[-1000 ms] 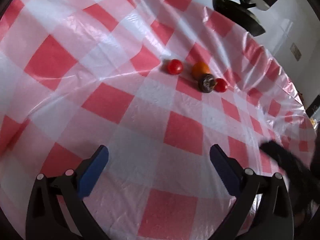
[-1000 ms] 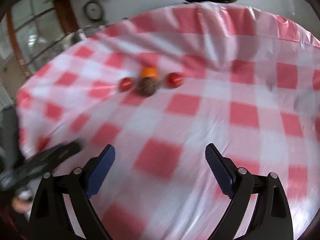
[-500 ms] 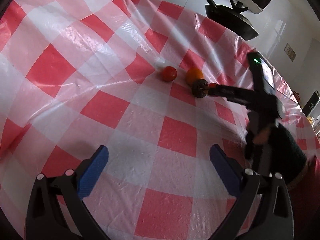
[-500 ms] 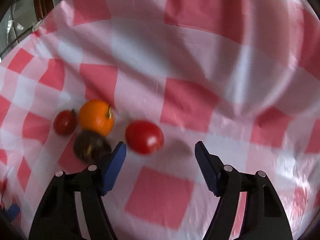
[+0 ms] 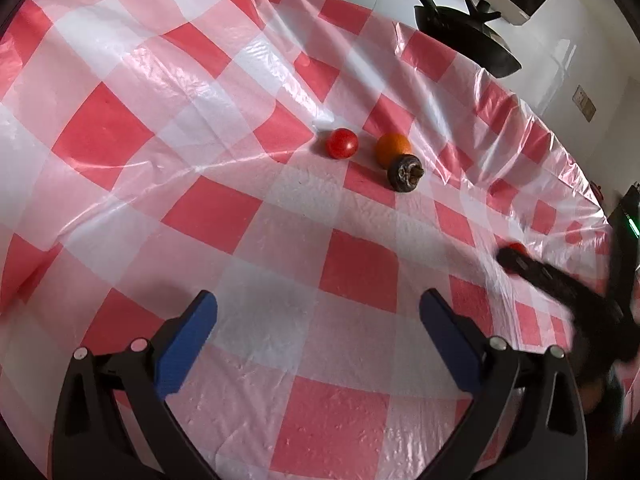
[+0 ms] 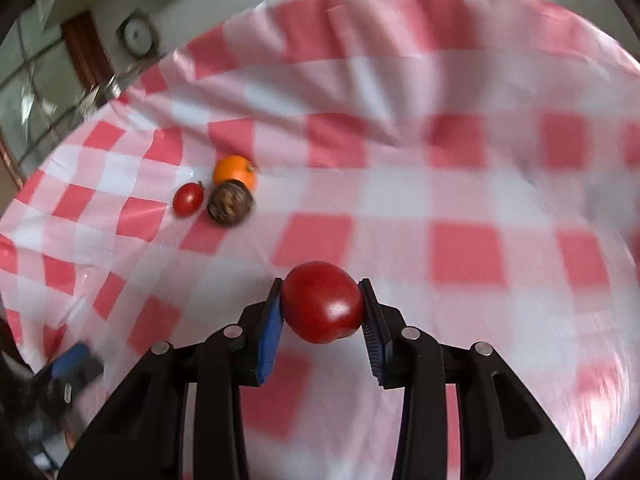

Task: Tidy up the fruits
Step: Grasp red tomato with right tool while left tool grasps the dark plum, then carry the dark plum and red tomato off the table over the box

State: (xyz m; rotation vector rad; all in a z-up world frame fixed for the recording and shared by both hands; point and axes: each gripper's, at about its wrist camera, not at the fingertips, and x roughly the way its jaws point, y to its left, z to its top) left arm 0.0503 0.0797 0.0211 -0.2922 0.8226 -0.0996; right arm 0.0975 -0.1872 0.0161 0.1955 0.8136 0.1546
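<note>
Right gripper [image 6: 322,304] jaws have just closed on the large tomato [image 6: 322,302], lifted from the group at ten o'clock. Left gripper [image 5: 318,332] jaws open, empty. Placement remains outstanding.

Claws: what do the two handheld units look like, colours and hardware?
Both alike: the left claw and right claw have black angular plastic fingers, blue pads on the inner faces and round silver pins at the pivots. No cables or markings show.
</note>
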